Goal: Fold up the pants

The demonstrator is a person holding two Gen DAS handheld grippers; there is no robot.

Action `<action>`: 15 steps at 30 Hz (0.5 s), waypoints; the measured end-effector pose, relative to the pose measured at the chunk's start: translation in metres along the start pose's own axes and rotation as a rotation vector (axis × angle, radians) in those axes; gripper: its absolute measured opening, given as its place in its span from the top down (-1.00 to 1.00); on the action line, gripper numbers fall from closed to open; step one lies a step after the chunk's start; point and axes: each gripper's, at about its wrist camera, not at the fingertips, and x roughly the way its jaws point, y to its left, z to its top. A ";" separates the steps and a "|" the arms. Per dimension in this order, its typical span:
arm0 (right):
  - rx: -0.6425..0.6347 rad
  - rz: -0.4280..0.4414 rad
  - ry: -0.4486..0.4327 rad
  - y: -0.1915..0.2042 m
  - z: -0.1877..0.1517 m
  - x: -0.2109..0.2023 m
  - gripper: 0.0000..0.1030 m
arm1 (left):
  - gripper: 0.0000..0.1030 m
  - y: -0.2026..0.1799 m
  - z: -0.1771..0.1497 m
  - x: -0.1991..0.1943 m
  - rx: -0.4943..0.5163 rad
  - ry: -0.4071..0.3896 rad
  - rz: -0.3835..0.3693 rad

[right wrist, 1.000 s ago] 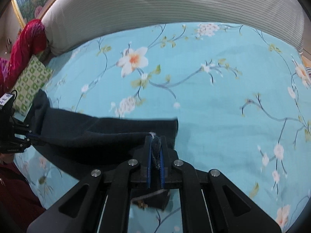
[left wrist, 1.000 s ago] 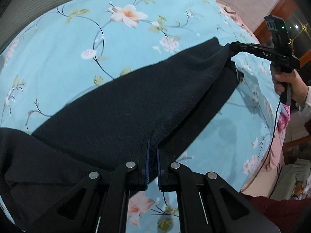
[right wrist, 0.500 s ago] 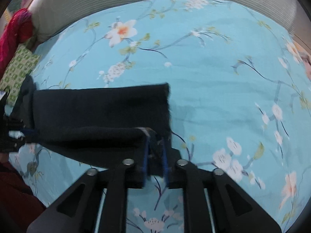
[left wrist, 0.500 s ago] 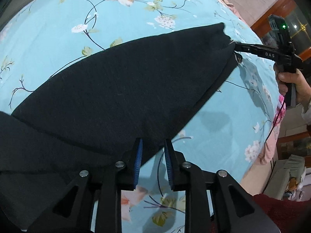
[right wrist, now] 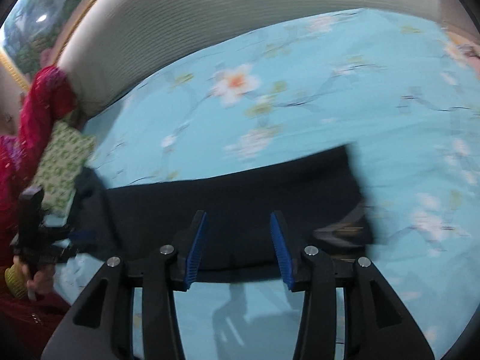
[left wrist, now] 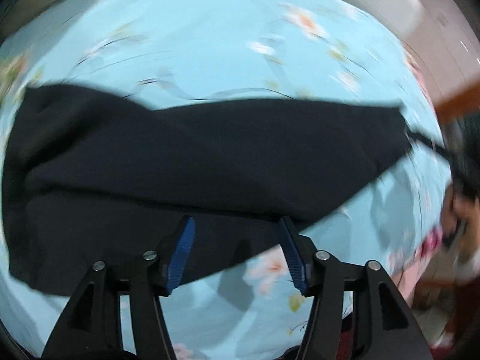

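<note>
Pants (left wrist: 210, 162) lie folded lengthwise on the bed (left wrist: 210, 45). Left claw (left wrist: 237, 252) and right claw (right wrist: 240, 249) are both opening, nothing pinched: release step. Next probably calls for regripping one end to fold across.

Broad stretches of the floral bedsheet (right wrist: 315, 96) are left bare beyond the black pants (left wrist: 210, 150), giving open passage. The far side is closed off by a ribbed grey headboard (right wrist: 186, 21). At one corner, the way is blocked by a green-patterned cushion (right wrist: 61, 168) and red fabric (right wrist: 45, 102).
</note>
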 end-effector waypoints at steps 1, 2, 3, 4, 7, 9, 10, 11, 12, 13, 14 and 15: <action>-0.013 0.028 0.017 0.012 -0.002 0.009 0.13 | -0.14 0.012 0.005 -0.003 -0.047 0.003 0.006; -0.026 0.053 0.032 0.023 -0.006 0.017 0.13 | -0.14 0.028 0.013 -0.007 -0.110 0.011 0.029; -0.041 0.088 0.050 0.038 -0.008 0.029 0.13 | -0.14 0.037 0.018 -0.009 -0.146 0.017 0.049; -0.050 0.111 0.061 0.047 -0.012 0.036 0.13 | -0.14 0.049 0.026 -0.013 -0.188 0.021 0.067; -0.092 0.192 0.123 0.084 -0.014 0.067 0.13 | -0.15 0.076 0.047 -0.020 -0.288 0.033 0.102; -0.127 0.248 0.161 0.111 -0.015 0.087 0.13 | -0.15 0.090 0.063 -0.023 -0.342 0.055 0.098; -0.148 0.269 0.174 0.123 -0.015 0.093 0.12 | -0.16 0.096 0.072 -0.023 -0.370 0.069 0.104; -0.170 0.285 0.186 0.134 -0.015 0.100 0.07 | -0.20 0.101 0.078 -0.024 -0.390 0.080 0.108; -0.202 0.299 0.200 0.148 -0.015 0.109 -0.02 | -0.23 0.104 0.086 -0.023 -0.404 0.098 0.106; -0.224 0.308 0.208 0.157 -0.015 0.115 -0.06 | -0.24 0.108 0.094 -0.020 -0.412 0.115 0.106; -0.246 0.322 0.218 0.168 -0.015 0.121 -0.11 | -0.25 0.111 0.102 -0.017 -0.430 0.132 0.116; -0.264 0.338 0.228 0.177 -0.015 0.128 -0.12 | -0.24 0.114 0.109 -0.013 -0.452 0.152 0.126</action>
